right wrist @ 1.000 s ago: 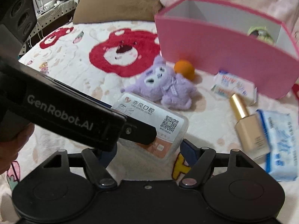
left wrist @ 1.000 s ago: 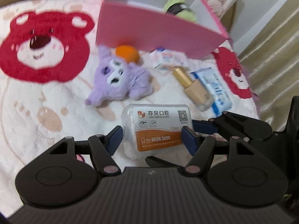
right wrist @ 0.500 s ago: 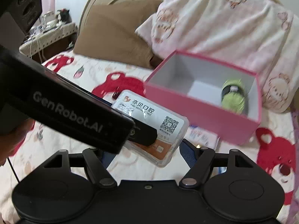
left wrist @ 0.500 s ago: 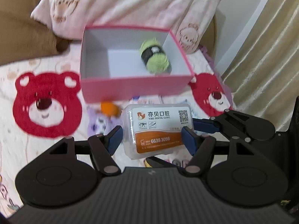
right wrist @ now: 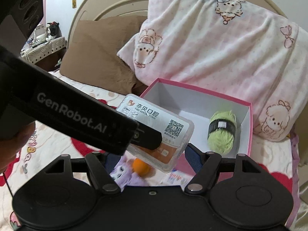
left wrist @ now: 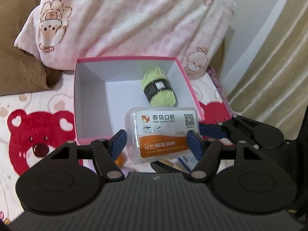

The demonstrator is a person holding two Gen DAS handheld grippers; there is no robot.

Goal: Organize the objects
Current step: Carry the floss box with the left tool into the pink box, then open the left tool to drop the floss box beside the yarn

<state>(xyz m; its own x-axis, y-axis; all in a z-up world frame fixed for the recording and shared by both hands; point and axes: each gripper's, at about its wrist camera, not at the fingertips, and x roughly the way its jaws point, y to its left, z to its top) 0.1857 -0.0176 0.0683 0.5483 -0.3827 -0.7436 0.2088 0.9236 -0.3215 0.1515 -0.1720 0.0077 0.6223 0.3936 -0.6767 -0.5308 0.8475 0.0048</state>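
One clear plastic case (left wrist: 161, 134) is held in the air over the near edge of one pink box (left wrist: 90, 96), in which one ball of green yarn (left wrist: 158, 88) lies. The case label can be read: "YIBEI DENTAL CLINIC" and "6638 3098" (plus a QR code). The left gripper (left wrist: 156, 140) is clenched on the case's two short ends. The case also sits between the fingers of the right gripper (right wrist: 152, 155), one of them hidden, so its grip cannot be told. Only the right wrist view shows "GenRobot.AI" on the left gripper, one purple plush (right wrist: 123, 175) and one orange ball (right wrist: 140, 166).
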